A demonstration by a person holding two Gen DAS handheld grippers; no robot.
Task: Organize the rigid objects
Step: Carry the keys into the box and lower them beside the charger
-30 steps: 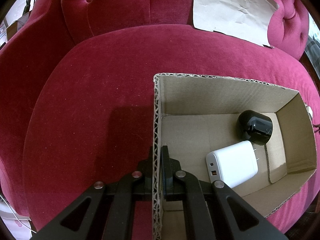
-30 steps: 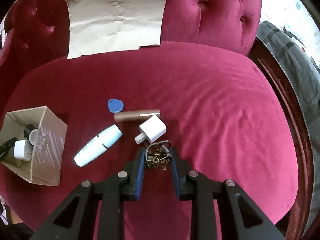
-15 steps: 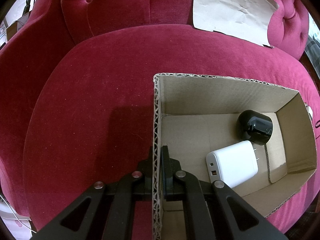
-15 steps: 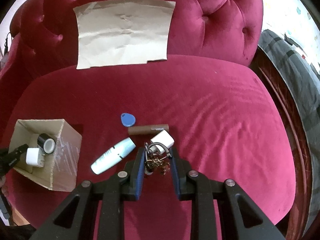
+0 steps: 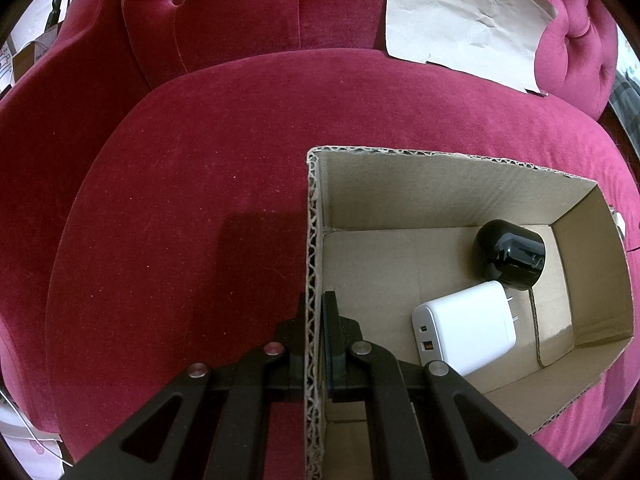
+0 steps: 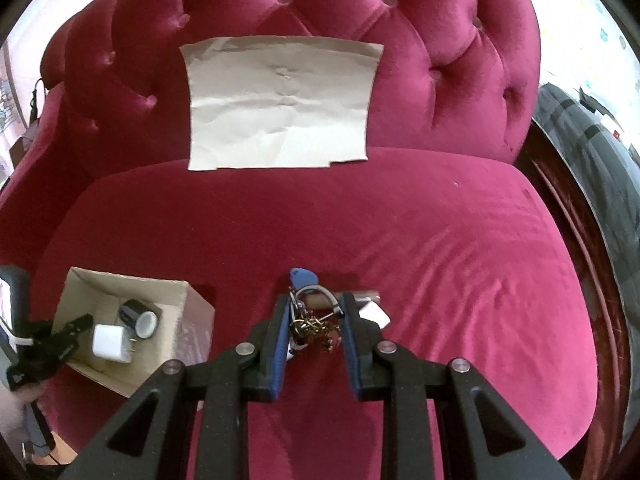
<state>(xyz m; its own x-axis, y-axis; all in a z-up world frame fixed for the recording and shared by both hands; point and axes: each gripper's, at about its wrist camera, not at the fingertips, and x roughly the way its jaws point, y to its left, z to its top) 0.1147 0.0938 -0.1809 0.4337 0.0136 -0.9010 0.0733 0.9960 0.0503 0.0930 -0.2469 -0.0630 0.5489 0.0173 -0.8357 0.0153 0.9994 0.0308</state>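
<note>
My right gripper (image 6: pixel 314 308) is shut on a bunch of brass keys with a steel ring (image 6: pixel 314 326), held above the red seat. Just beyond its tips lie a blue tag (image 6: pixel 304 278), a brown tube (image 6: pixel 356 294) and a small white plug (image 6: pixel 374 314). My left gripper (image 5: pixel 316 304) is shut on the near wall of an open cardboard box (image 5: pixel 312 240), one finger inside and one outside. In the box lie a white charger (image 5: pixel 466 328) and a black round object (image 5: pixel 510 254). The right wrist view shows the box (image 6: pixel 188 320) at lower left with the left gripper (image 6: pixel 80 324) on it.
Everything rests on a red velvet armchair seat (image 6: pixel 440 260) with a tufted backrest. A creased sheet of brown paper (image 6: pixel 280 104) leans on the backrest. The seat's right edge drops to a dark wooden frame (image 6: pixel 568 208). A hand (image 6: pixel 16 412) holds the left gripper's handle.
My right gripper has risen with the key bunch in it, so the loose objects slid down the view behind its fingers. The left gripper and the box have not moved.
</note>
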